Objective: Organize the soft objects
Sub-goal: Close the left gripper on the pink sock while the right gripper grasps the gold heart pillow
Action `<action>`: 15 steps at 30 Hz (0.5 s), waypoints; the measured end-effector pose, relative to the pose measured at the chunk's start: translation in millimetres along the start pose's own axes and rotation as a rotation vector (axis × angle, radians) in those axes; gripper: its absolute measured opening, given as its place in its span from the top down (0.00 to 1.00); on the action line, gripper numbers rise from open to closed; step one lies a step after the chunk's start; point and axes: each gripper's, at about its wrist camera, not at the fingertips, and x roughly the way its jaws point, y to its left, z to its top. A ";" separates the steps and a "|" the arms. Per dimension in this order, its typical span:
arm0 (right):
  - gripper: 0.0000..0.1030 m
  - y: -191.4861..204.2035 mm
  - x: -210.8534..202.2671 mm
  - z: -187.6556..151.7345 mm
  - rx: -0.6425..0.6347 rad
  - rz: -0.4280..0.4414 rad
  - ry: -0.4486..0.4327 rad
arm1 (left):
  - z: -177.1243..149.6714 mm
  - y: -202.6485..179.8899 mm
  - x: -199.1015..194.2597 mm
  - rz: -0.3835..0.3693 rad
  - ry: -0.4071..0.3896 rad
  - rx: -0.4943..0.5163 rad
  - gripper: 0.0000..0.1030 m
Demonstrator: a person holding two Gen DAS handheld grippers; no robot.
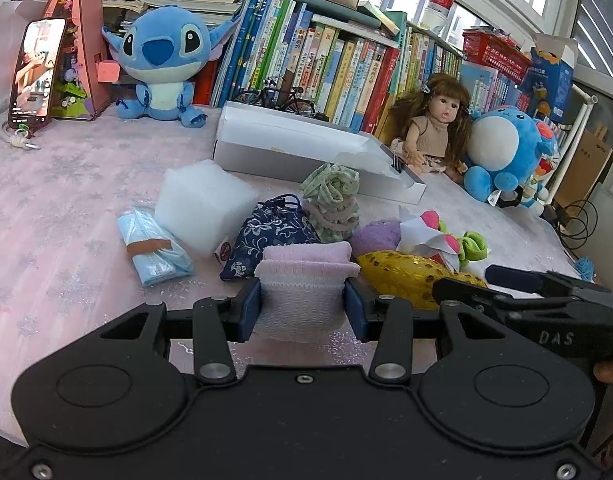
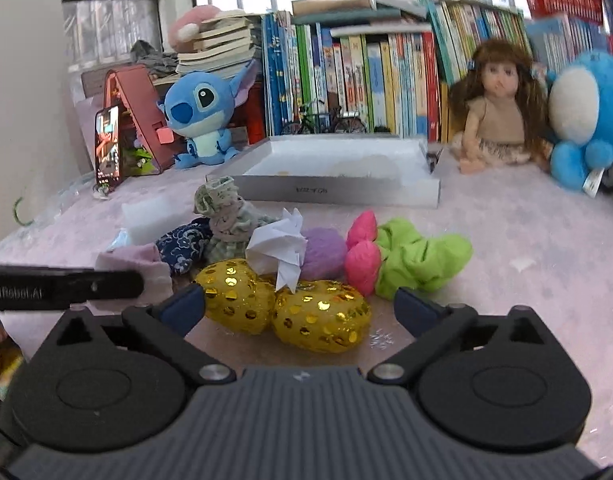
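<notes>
Left gripper [image 1: 302,312], black frame with blue pads, clamped on my pink sock roll [image 1: 304,280], ribbed knit, low centre of the left view. Right gripper [image 2: 298,312] gaping wide, nothing pinched; its blue fingers [image 2: 184,307] flank the gold pouches [image 2: 284,306], two shiny yellow lumps with sequin dots, low centre of the right view. Behind them, mid frame: crumpled white paper [image 2: 280,246], fuzzy purple ball [image 2: 326,252], pink-and-green plush [image 2: 402,258]. In the left view, centre: navy floral bag [image 1: 266,236], green gathered cloth bundle [image 1: 332,200], translucent white foam block [image 1: 200,204], blue mask pack [image 1: 154,246] taped, left of centre. White tray [image 2: 334,192], flat cardboard, empty-looking, sits behind the pile mid frame. Table [image 1: 66,208] covered in pale pink glittery cloth. Blue plush [image 1: 164,64] upper left; doll [image 1: 434,128] right of centre.
</notes>
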 end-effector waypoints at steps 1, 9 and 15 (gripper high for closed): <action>0.00 -0.6 3.4 0.5 0.017 0.009 0.008 | -0.2 -0.2 0.0 0.000 0.000 -0.001 0.59; 0.00 7.9 23.3 -1.8 0.029 0.033 0.043 | -0.8 -1.1 0.4 0.002 0.000 -0.001 0.59; 0.26 12.0 10.6 0.1 -0.008 0.010 0.025 | -0.3 -2.2 1.5 0.005 -0.006 -0.001 0.59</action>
